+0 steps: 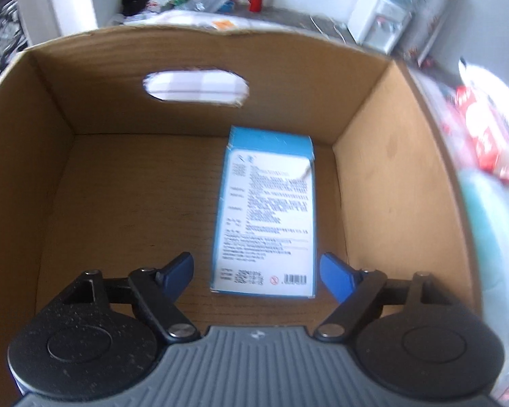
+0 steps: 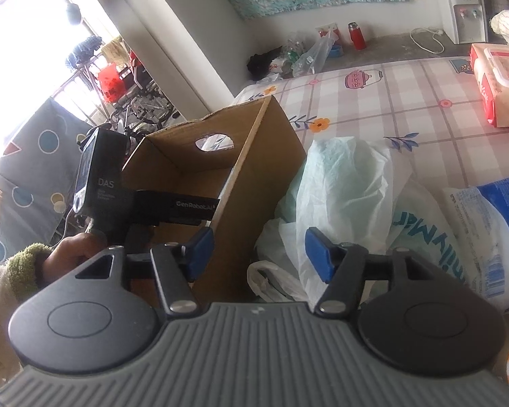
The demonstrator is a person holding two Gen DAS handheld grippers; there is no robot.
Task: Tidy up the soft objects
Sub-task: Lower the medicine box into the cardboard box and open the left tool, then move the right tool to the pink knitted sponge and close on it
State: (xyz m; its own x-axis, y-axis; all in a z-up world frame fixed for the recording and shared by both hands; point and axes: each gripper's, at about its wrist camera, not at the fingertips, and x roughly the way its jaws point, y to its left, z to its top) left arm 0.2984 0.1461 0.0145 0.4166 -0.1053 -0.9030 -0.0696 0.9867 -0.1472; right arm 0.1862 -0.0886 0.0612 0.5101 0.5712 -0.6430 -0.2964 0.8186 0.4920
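Your left gripper (image 1: 256, 273) points down into the box (image 1: 193, 68). Its blue fingers (image 1: 178, 274) stand wide apart and grasp nothing. A blue and white pack (image 1: 264, 217) lies flat on the box floor, nearer the right wall. The near end of the pack sits between the fingers, but they do not touch it.

Your right gripper (image 2: 259, 254) hangs over the bed (image 2: 373, 101), just right of the box (image 2: 254, 176). Its fingers (image 2: 317, 257) are apart too, with nothing pinched. A pale bag (image 2: 342, 183) lies crumpled right in front of them, leaning on the box wall. A blue pack (image 2: 495, 237) in clear wrap lies to the right of the bag. A red and white pack (image 2: 498, 81) sits farther off on the bed.

Your left hand (image 2: 73, 251) shows at the left of the right view, holding its gripper over the box.
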